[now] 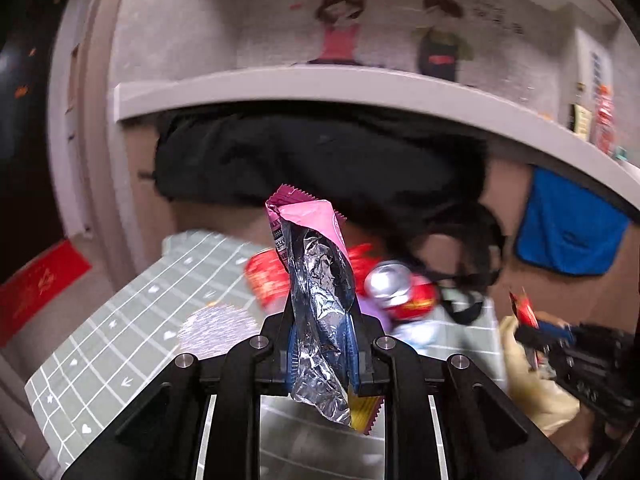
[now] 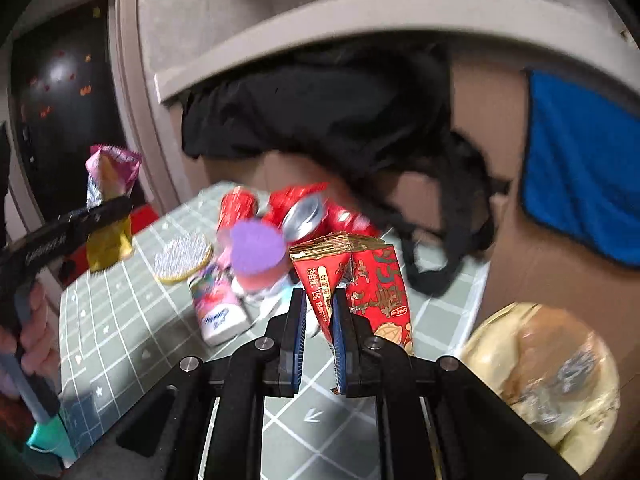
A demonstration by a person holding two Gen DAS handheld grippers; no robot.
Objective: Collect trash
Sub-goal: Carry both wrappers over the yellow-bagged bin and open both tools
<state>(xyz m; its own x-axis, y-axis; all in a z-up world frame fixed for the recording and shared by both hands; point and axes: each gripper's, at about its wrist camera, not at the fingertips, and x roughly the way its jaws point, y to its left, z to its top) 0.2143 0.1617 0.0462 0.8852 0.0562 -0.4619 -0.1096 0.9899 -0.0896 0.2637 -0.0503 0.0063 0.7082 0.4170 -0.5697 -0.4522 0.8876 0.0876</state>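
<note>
Each camera sits behind its own jaws, angled down and close over the tabletop (image 1: 120, 312). Both views share the cans (image 2: 308, 210), black bag (image 1: 320, 160) and blue cloth (image 2: 580, 184).

Green grid-patterned tablecloth (image 2: 120, 320) covers the table; black bag (image 1: 320, 160) slumps beneath a white shelf (image 1: 280, 84), straps trailing onto the cloth; blue cloth (image 2: 580, 184) hangs against brown cardboard (image 2: 532, 280); cartoon figures (image 1: 340, 28) on the wall.
</note>
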